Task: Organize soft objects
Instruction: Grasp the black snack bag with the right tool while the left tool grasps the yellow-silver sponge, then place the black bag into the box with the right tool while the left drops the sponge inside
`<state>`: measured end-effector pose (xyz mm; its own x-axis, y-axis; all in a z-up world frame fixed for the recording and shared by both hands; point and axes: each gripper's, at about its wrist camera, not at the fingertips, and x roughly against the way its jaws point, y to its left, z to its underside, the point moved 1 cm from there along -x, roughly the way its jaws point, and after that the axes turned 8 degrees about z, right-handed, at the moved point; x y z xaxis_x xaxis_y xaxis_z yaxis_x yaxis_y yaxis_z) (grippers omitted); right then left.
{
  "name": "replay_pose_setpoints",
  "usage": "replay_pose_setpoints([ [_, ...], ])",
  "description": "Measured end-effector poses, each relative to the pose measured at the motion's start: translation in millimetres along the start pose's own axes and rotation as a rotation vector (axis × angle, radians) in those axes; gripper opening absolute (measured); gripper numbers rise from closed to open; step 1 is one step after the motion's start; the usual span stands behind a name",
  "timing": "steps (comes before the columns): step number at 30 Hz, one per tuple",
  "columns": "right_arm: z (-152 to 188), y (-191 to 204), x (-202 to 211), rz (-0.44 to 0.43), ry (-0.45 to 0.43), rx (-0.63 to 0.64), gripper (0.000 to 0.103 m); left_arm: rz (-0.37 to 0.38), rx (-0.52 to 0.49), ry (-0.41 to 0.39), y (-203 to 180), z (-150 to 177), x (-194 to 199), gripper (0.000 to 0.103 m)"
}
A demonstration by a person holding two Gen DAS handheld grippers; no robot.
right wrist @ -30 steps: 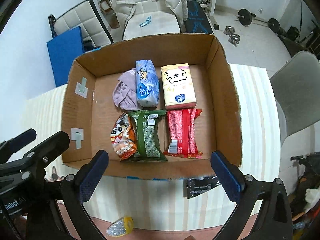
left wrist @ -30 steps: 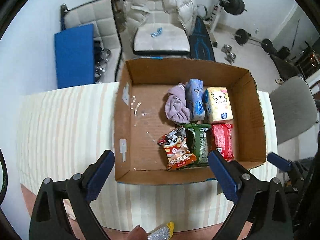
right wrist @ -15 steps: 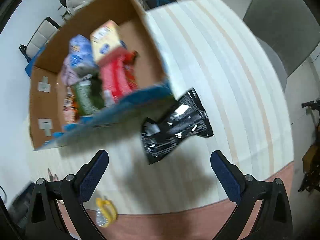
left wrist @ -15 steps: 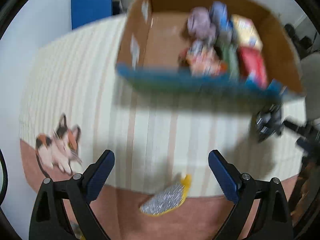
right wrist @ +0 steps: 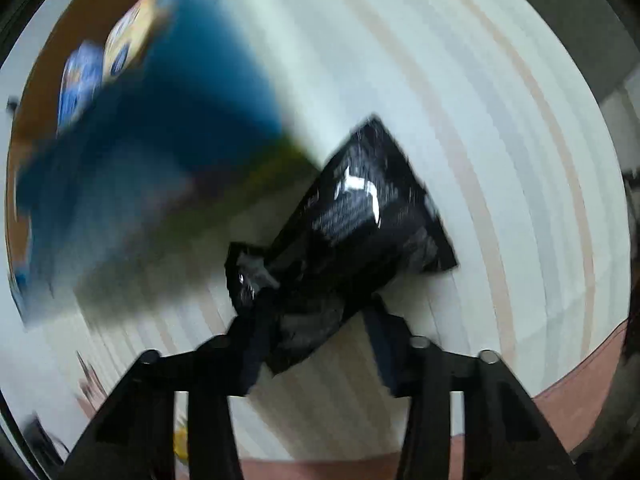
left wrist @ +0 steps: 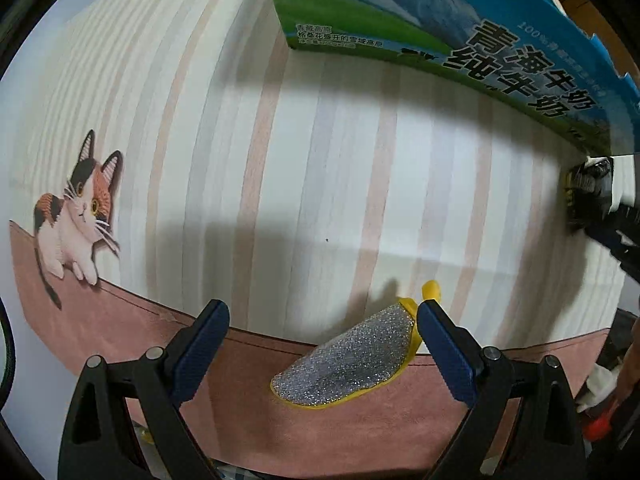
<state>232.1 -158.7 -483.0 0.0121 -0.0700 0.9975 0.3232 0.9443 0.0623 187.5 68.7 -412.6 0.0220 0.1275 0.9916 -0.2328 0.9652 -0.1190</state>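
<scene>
The right wrist view was smeared by motion, so the box (right wrist: 132, 128) was only a blue blur there, its contents hard to make out. The right gripper (right wrist: 320, 340) had its jaws pinched on the near end of a shiny, crumpled black packet (right wrist: 352, 216) on the striped tablecloth (right wrist: 500, 120). The left gripper (left wrist: 322, 344) stood spread wide, holding nothing, around a silver and yellow scouring pad (left wrist: 348, 364) on the cloth.

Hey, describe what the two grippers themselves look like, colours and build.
The left gripper has matte black triangular plastic arms with silver rivets and dark blue padded fingers. The right gripper looks built the same, though it is blurred.
</scene>
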Motion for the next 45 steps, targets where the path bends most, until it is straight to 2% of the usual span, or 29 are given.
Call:
replay_pose_setpoints([
  [1,4.3,-0.7,0.0,0.013,0.007,0.037,0.027,0.014,-0.004,0.004,1.5,0.7,0.2,0.096],
  [2,9.3,-1.6,0.0,0.042,0.017,0.083,0.024,0.026,-0.005,0.01,1.7,2.0,0.3,0.096],
  [4,21.9,-4.9,-2.0,0.09,0.052,0.194,0.024,0.05,-0.025,0.025,1.3,5.7,-1.0,0.096],
  [6,30.9,-10.8,-1.4,0.114,0.074,0.238,0.025,0.064,-0.053,0.041,-1.1,10.6,-6.7,0.096],
  [8,37.5,-20.6,3.0,0.072,0.085,0.216,0.036,0.073,-0.103,0.063,-7.3,19.2,-12.6,0.096],
  [9,37.4,-24.6,5.5,0.048,0.086,0.185,0.057,0.075,-0.144,0.079,-12.5,23.2,-16.6,0.096],
  [10,36.3,-28.7,8.8,0.015,0.08,0.141,0.073,0.071,-0.176,0.094,-17.4,25.9,-20.5,0.096],
  [12,31.5,-35.7,17.0,-0.062,0.046,0.046,0.074,0.048,-0.252,0.134,-29.4,33.1,-31.4,0.096],
  [15,25.4,-37.4,20.5,-0.119,0.007,-0.077,0.075,0.014,-0.327,0.184,-45.9,42.6,-49.5,0.096],
  [16,21.4,-35.3,20.1,-0.124,0.003,-0.102,0.075,0.009,-0.335,0.189,-49.7,44.4,-55.8,0.092],
  [17,8.9,-28.6,19.0,-0.115,-0.001,-0.134,0.075,0.003,-0.33,0.19,-51.2,44.8,-59.2,0.071],
  [18,6.2,-25.9,16.4,-0.097,-0.005,-0.153,0.074,-0.006,-0.319,0.205,-54.7,44.5,-62.2,0.053],
  [20,2.5,-20.7,12.5,-0.076,-0.014,-0.18,0.074,-0.014,-0.29,0.178,-57.1,40.4,-58.2,0.043],
  [21,4.7,-16.9,9.5,-0.066,-0.023,-0.177,0.073,-0.002,-0.261,0.171,-56.2,36.7,-56.2,0.043],
  [23,3.0,-4.7,8.4,-0.028,-0.043,-0.129,0.053,0.026,-0.199,0.153,-50.6,24.8,-48.4,0.043],
  [24,4.6,1.5,7.5,-0.015,-0.047,-0.087,0.037,0.042,-0.175,0.149,-46.8,23.2,-46.3,0.043],
  [26,10.1,10.1,4.5,0.006,-0.036,-0.016,0.027,0.077,-0.12,0.136,-41.4,14.8,-42.4,0.043],
  [27,14.4,13.1,2.6,0.022,-0.026,0.032,0.017,0.093,-0.096,0.132,-39.9,9.1,-40.3,0.043],
  [28,15.5,17.9,3.5,0.034,-0.018,0.071,0.011,0.111,-0.072,0.142,-37.2,5.1,-39.7,0.043],
  [33,50.2,22.4,3.1,0.126,0.003,0.312,0.007,0.183,0.033,0.153,-25.6,-8.5,-42.4,0.043],
  [36,62.6,10.7,8.4,0.113,0.015,0.341,0.007,0.192,0.049,0.146,-19.3,-21.3,-37.5,0.043],
  [38,62.9,2.5,14.8,0.106,0.02,0.317,0.011,0.203,0.052,0.147,-20.1,-22.1,-39.1,0.043],
  [39,61.2,-4.4,18.2,0.094,0.02,0.286,0.023,0.218,0.043,0.151,-22.2,-22.8,-40.1,0.043],
  [40,59.0,-12.1,22.6,0.071,0.016,0.247,0.046,0.217,0.045,0.149,-25.1,-23.9,-40.8,0.043],
  [41,55.3,-23.1,28.8,0.039,0.001,0.198,0.059,0.216,0.048,0.146,-14.2,-15.4,-37.8,0.043],
  [42,52.4,-26.1,32.8,0.018,-0.021,0.153,0.077,0.214,0.05,0.145,-14.8,-15.1,-38.5,0.043],
  [45,37.8,-25.5,36.2,0.005,-0.053,0.1,0.079,0.208,0.048,0.153,-15.7,-18.7,-37.6,0.043],
])
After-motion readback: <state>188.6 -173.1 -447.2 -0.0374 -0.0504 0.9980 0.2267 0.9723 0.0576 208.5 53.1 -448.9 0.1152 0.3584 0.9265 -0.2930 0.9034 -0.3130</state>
